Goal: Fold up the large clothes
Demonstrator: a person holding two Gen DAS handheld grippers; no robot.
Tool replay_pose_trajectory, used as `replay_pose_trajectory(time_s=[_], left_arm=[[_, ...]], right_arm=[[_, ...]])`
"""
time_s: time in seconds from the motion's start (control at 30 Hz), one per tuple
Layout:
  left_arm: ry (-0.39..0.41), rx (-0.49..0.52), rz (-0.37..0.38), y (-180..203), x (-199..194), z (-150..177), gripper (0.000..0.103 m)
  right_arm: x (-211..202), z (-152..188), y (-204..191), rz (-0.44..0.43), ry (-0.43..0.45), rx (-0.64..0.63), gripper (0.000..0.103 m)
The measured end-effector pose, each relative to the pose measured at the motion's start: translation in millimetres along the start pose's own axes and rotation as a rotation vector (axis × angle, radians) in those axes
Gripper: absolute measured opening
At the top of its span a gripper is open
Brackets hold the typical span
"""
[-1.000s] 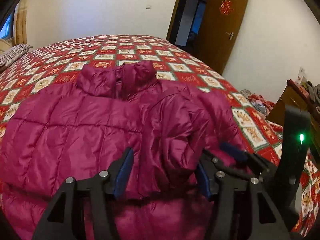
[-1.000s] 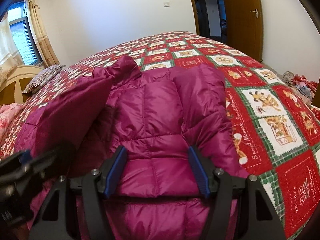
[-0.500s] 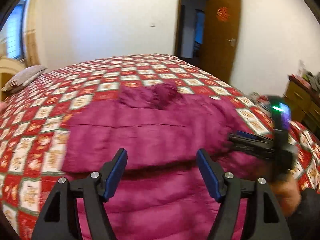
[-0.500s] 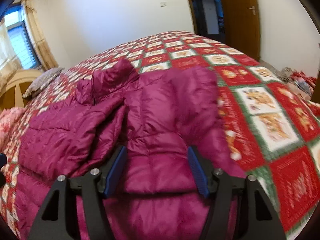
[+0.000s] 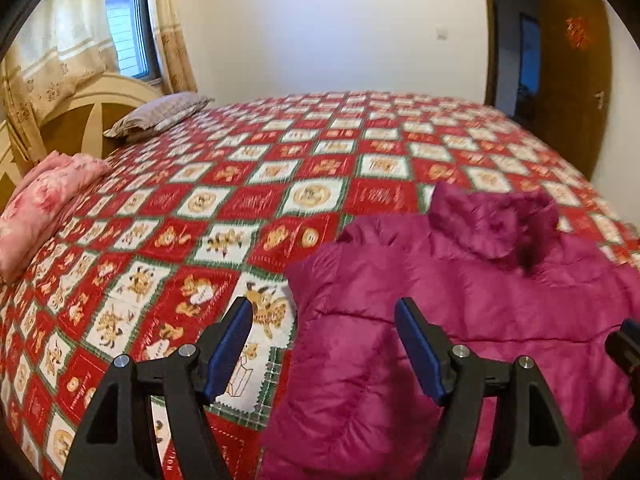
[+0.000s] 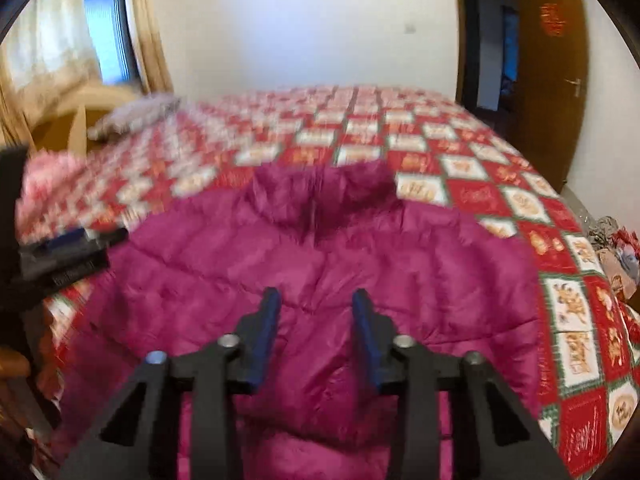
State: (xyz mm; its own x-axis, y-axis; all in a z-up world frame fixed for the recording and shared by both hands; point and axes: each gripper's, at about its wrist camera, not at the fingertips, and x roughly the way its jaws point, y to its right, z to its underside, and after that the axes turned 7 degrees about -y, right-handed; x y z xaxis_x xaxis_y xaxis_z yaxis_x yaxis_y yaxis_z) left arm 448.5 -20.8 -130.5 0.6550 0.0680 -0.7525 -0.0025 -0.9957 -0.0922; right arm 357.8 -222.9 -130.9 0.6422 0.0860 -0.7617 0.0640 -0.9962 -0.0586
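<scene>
On bedspread (image 5: pixel 320 168), blurred magenta jacket (image 6: pixel 320 256), hem cut off, both fingers spread

bed (image 5: pixel 248 184) (checked quilt) — magenta jacket (image 5: pixel 480 300), two pillows (image 5: pixel 44 204) lie on it

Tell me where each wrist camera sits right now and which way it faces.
Left wrist: rides behind the open left gripper, low over the bed, facing the headboard; it straddles the left edge of the magenta jacket; the right gripper's tip shows at the right edge.
Right wrist: behind the open right gripper, above the jacket's middle, aimed at its collar; the left gripper shows at left.
Shared: jacket, patchwork quilt, pillows, window, brown door.
</scene>
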Motion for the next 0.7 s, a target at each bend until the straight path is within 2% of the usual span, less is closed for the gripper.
replay_pose_trajectory(time_s=[0.07, 0.13, 0.23, 0.33, 0.43, 0.6, 0.7], left_arm=[[-0.026, 0.001, -0.03, 1, 13, 9, 0.074], [-0.059, -0.011, -0.003, 0, 28, 22, 0.074], [-0.084, -0.035, 0.048, -1, 40, 34, 0.076], [-0.123, -0.048, 0.028, -1, 50, 34, 0.087], [-0.154, -0.082, 0.054, -6, 58, 34, 0.093], [-0.143, -0.062, 0.002, 1, 57, 33, 0.097], [-0.122, -0.066, -0.002, -1, 51, 35, 0.097]], right_arm=[[20, 11, 8, 0.027, -0.051, 0.008, 0.034], [31, 20, 18, 0.016, -0.068, 0.029, 0.03], [34, 31, 25, -0.009, -0.067, 0.029, 0.03], [37, 32, 27, -0.025, -0.068, 0.043, 0.03], [38, 34, 30, -0.047, -0.064, 0.059, 0.03], [38, 33, 32, -0.065, -0.061, 0.069, 0.03], [35, 33, 30, -0.055, -0.08, 0.06, 0.03]])
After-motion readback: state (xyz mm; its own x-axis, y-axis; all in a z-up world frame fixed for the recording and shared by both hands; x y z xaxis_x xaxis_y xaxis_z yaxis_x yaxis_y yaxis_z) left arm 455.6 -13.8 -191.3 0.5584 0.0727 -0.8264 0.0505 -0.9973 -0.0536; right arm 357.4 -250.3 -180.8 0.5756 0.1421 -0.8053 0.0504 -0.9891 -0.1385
